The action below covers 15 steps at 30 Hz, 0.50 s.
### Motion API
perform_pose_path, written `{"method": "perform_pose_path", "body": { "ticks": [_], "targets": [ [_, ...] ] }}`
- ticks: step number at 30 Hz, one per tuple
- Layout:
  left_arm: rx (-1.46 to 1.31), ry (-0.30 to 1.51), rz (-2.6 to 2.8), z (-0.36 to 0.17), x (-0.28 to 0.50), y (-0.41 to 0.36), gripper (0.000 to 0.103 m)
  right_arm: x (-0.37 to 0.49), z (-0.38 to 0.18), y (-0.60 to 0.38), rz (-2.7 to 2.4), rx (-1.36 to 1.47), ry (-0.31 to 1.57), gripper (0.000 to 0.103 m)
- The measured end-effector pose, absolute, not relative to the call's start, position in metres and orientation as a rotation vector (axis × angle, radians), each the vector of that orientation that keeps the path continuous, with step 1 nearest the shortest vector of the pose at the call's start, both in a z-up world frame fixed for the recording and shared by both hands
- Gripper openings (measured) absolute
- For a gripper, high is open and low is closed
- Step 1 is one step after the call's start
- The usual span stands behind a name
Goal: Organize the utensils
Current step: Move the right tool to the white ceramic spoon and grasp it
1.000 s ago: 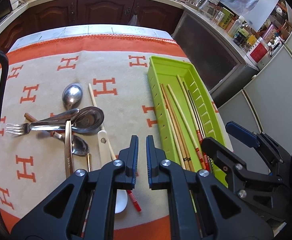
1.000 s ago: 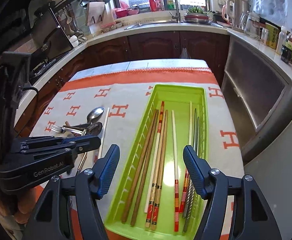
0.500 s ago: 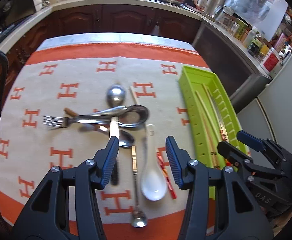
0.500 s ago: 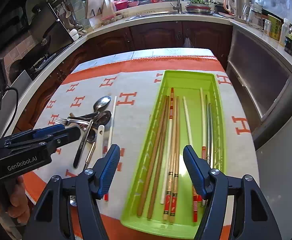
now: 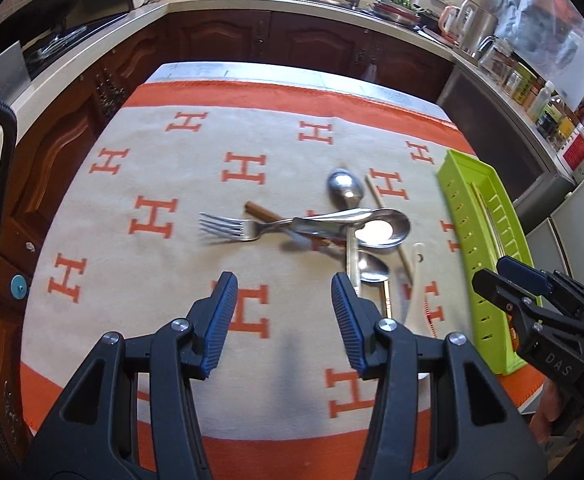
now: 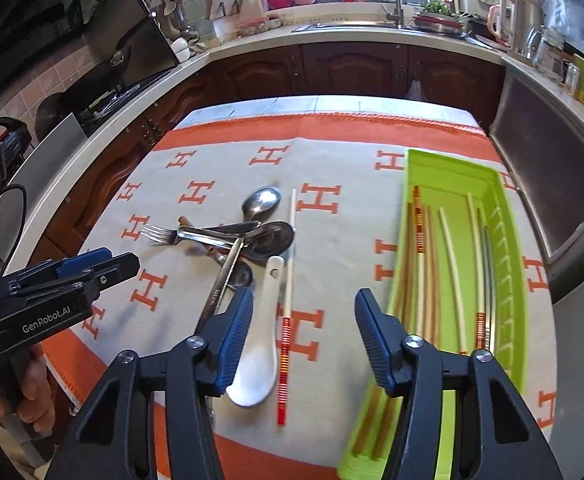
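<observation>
The left gripper (image 5: 284, 312) gapes empty over bare cloth (image 5: 164, 280), the cutlery pile (image 5: 331, 228) ahead to its right. The right gripper (image 6: 299, 328), jaws just narrowed but apart and empty, hangs over a lone chopstick (image 6: 286, 320), between the white spoon (image 6: 258, 344) and the tray (image 6: 507, 300).

A cloth (image 6: 220, 160) is spread over the desk (image 6: 331, 102), and everything is laid on it. At its 3 o'clock side a tray (image 6: 507, 280) is set lengthwise, with chopsticks (image 6: 451, 248) lined up inside along its length. Toward 9 o'clock from the tray a heap of cutlery is piled: a fork (image 6: 160, 235) is pointed to 9 o'clock, its handle crossed under a large spoon (image 6: 272, 240). A smaller spoon (image 6: 262, 200) is placed at 12 o'clock of the heap. A soup spoon (image 6: 256, 360) is laid at 6 o'clock of it, and a single chopstick (image 6: 288, 300) is stretched just beside that, between heap and tray.
</observation>
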<state>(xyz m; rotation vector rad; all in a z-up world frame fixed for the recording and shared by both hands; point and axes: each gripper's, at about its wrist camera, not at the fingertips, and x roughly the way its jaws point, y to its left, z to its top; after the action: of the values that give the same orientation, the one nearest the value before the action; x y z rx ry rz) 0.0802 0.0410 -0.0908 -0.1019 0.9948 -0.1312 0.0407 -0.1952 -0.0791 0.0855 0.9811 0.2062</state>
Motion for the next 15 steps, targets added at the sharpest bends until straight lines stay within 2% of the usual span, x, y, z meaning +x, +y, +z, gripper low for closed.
{"method": "perform_pose_path", "body": {
  "ticks": [10,15],
  "targets": [
    [-0.162,1.05,-0.148,-0.114,0.09,0.063,0.046,0.077,-0.109,-0.166,0.272,0.103,1.057,0.031],
    [-0.154,1.063,-0.17,-0.12,0.094,0.058,0.046,0.096,-0.13,-0.159,0.272,0.116,1.1,0.027]
  ]
}}
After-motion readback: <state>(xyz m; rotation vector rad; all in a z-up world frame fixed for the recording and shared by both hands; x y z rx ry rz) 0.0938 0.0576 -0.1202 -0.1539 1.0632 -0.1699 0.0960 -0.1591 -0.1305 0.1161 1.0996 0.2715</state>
